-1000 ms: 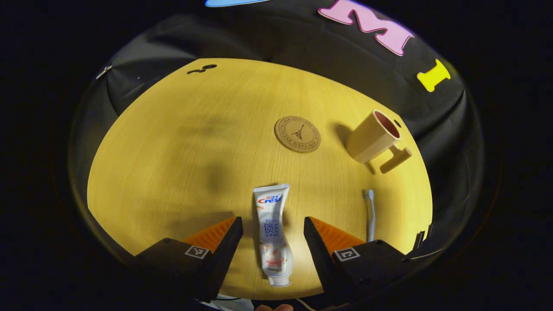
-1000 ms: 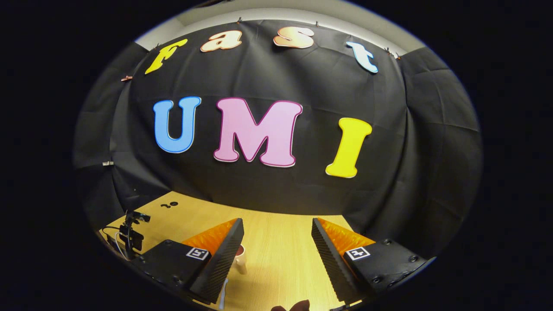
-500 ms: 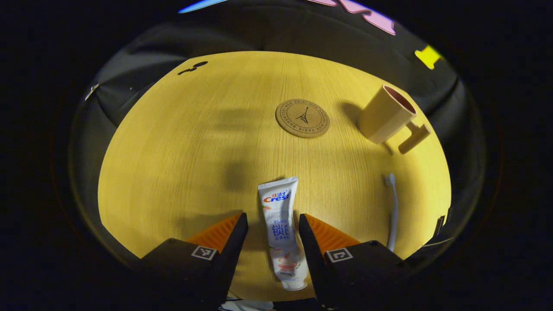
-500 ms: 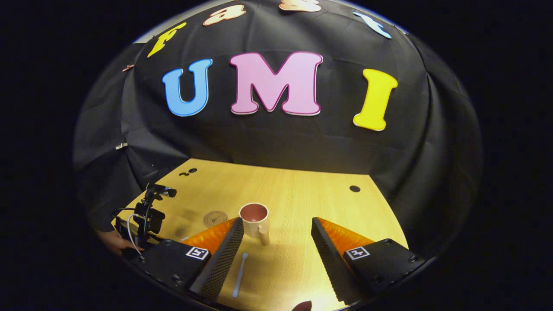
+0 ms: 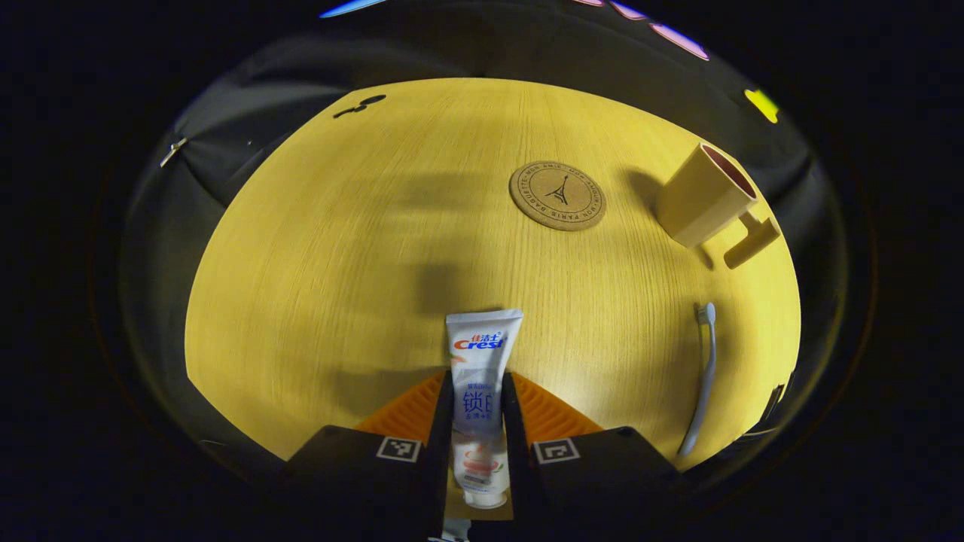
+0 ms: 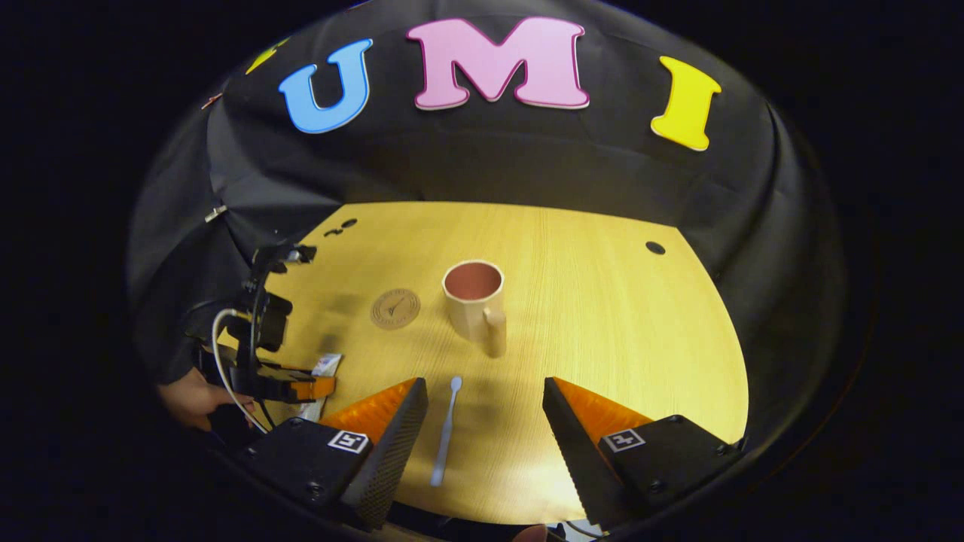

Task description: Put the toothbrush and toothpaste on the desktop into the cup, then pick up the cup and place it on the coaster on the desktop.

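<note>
My fingers [image 5: 410, 410] orange-ribbed; toothpaste [image 5: 480, 376] white, red-blue print; cup [image 6: 473, 299] beige, pink inside; coaster [image 5: 558, 196] brown, tower motif.

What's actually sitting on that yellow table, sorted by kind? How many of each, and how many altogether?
Toothpaste tube: 1
Toothbrush: 1
Cup: 1
Coaster: 1
Total: 4

Left gripper view looks steeply down, close over the desk's [image 5: 316, 248] near edge; right gripper view sits farther back, facing the far edge. Both share the cup [image 5: 700, 197] [image 6: 473, 299].
</note>
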Available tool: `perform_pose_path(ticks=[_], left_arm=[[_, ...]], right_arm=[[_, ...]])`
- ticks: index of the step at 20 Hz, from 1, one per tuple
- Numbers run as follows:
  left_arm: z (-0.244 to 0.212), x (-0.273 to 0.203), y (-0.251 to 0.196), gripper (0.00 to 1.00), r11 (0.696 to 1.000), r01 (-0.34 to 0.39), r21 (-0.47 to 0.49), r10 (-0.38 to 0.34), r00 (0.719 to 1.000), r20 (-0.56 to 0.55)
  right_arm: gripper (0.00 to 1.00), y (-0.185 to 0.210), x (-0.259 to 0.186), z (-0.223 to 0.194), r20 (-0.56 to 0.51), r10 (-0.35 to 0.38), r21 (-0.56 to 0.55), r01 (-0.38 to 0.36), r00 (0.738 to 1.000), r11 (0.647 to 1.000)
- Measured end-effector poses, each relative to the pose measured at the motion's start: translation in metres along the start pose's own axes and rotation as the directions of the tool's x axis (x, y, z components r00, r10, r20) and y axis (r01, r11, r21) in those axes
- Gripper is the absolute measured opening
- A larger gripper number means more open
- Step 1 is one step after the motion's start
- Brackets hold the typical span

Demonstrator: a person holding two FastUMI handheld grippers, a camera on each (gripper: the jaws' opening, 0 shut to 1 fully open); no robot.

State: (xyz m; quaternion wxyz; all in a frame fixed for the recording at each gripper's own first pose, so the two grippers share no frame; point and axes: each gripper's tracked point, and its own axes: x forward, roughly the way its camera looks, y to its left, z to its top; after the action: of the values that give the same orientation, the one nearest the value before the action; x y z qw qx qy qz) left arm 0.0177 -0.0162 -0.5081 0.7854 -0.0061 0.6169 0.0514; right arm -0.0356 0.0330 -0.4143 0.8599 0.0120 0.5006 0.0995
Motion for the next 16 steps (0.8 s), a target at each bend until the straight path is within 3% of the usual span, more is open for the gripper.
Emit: perform_pose_path(ticks=[3, 6, 7, 8, 16], left_arm=[[0.0, -0.004, -0.003, 0.36, 0.997, 0.069, -0.033, -0.069, 0.998, -0.007], [-0.004, -0.008, -0.011, 0.31, 0.972, 0.199, -0.121, -0.2, 0.98, 0.008], [-0.004, -0.01, -0.01, 0.35, 0.967, 0.217, -0.135, -0.217, 0.976, 0.013], [-0.007, -0.011, -0.007, 0.3, 0.964, 0.224, -0.141, -0.224, 0.974, 0.016], [0.007, -0.048, 0.002, 0.3, 0.951, 0.29, -0.102, -0.279, 0.953, 0.117]], right_arm=[[0.87, 0.005, 0.017, -0.028, -0.109, -0.007, 0.023, 0.01, 0.994, 1.0], [0.78, 0.013, 0.031, -0.048, -0.198, 0.001, 0.064, 0.012, 0.98, 0.998], [0.77, 0.015, 0.034, -0.051, -0.216, 0.002, 0.067, 0.013, 0.976, 0.998], [0.73, 0.018, 0.041, -0.057, -0.232, -0.001, 0.063, 0.016, 0.973, 0.998], [0.61, 0.029, 0.072, -0.081, -0.313, -0.055, -0.02, 0.051, 0.948, 0.999]])
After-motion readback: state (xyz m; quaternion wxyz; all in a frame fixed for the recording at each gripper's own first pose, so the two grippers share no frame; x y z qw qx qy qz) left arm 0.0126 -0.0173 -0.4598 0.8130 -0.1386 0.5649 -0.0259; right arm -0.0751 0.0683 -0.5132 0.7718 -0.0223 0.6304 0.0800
